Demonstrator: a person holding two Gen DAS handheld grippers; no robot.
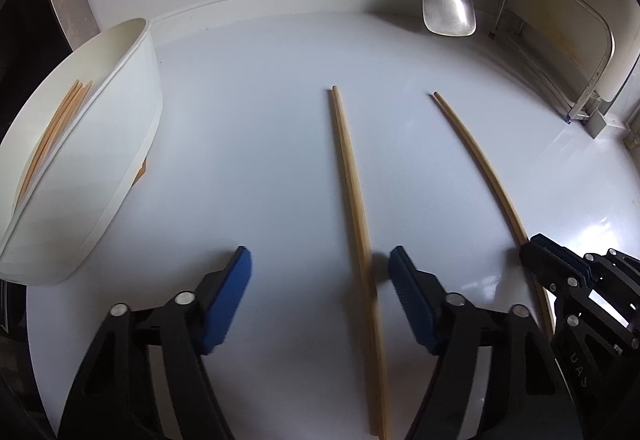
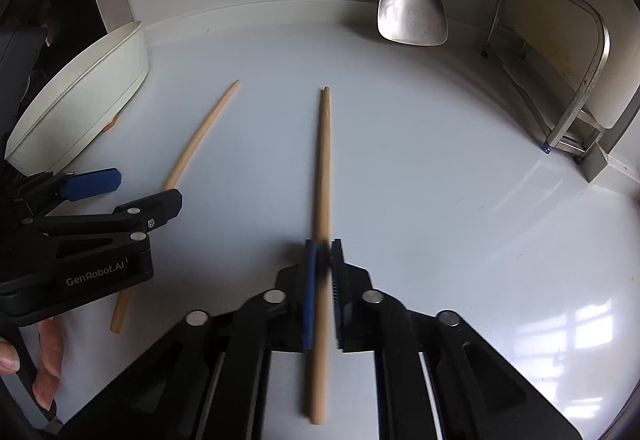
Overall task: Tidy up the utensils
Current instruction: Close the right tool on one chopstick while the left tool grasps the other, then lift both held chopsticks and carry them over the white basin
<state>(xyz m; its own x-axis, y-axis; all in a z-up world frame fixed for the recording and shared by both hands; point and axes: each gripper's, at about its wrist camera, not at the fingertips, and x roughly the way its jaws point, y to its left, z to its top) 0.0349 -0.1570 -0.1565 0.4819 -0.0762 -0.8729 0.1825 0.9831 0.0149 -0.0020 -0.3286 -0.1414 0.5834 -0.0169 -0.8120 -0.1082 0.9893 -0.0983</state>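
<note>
L wrist: bin at left already has a few chopsticks in it, so partly done. L gripper jaws apart, astride a pair lying on the counter, pads not pressing it. 2nd pair to the right, near end hidden behind R gripper.

R wrist: R gripper clamped on its pair, blurred at the pads. L pair's middle hidden by L gripper. Both pairs not yet binned.

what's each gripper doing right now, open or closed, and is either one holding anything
Left gripper: open, fingers on both sides of a chopstick on the table, not gripping it.
Right gripper: closed on the other chopstick.
</note>
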